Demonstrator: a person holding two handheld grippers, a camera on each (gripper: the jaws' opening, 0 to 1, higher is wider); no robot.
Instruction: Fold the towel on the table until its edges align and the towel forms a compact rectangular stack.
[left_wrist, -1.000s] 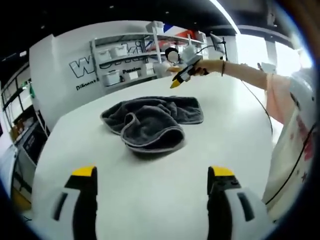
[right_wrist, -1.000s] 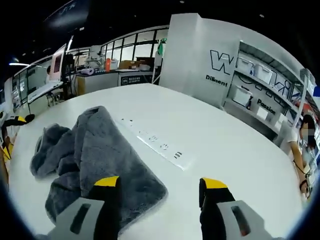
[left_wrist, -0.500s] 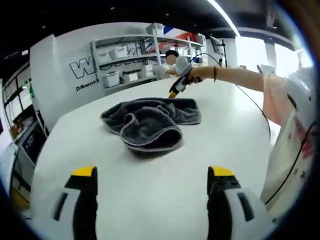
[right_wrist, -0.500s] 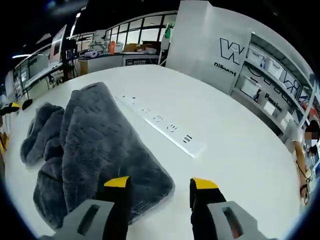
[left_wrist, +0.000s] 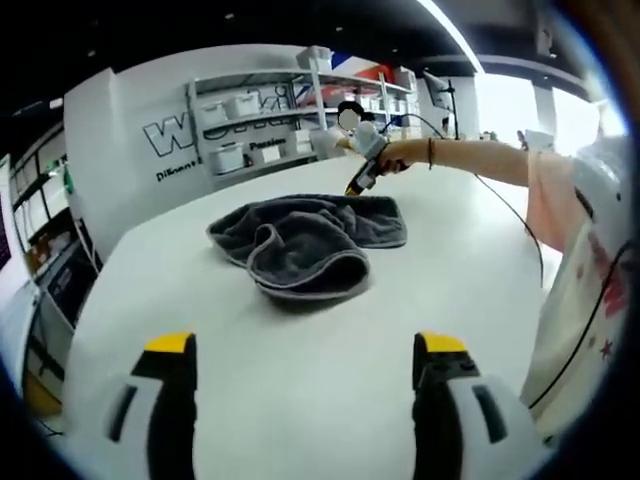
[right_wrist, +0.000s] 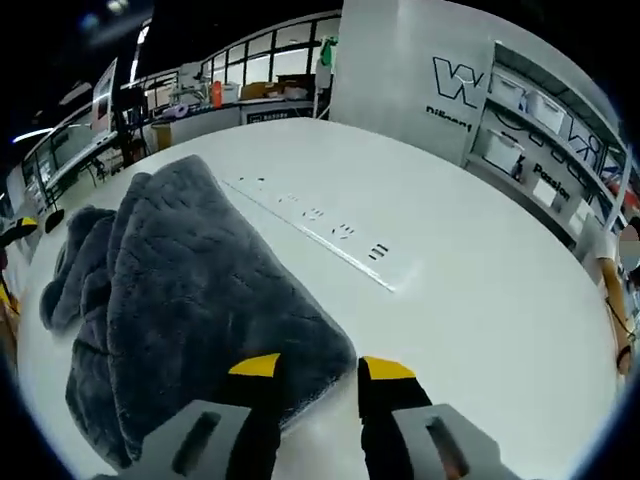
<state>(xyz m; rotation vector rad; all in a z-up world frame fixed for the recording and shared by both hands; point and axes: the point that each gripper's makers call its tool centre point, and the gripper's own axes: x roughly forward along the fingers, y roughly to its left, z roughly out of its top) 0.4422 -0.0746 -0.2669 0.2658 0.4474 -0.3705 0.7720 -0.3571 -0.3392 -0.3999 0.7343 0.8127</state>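
A crumpled dark grey towel (left_wrist: 300, 245) lies on the round white table (left_wrist: 300, 400), beyond my left gripper (left_wrist: 305, 344). That gripper hovers over bare table, open, its yellow-tipped jaws wide apart. A person's hand holds my right gripper (left_wrist: 360, 178) down at the towel's far corner. In the right gripper view the towel (right_wrist: 170, 290) spreads out to the left. Its near corner lies between the jaws of the right gripper (right_wrist: 320, 367). Those jaws are partly narrowed, with a gap still showing.
A white power strip (right_wrist: 320, 235) lies flat on the table just beyond the towel. The person's arm (left_wrist: 480, 158) reaches in from the right, trailing a black cable. Shelves with white bins (left_wrist: 245, 130) stand behind the table, and a lettered wall (right_wrist: 450, 90) beside them.
The right gripper has dropped closer to the towel's corner and its jaws have narrowed around it. The left gripper has stayed almost still and wide open.
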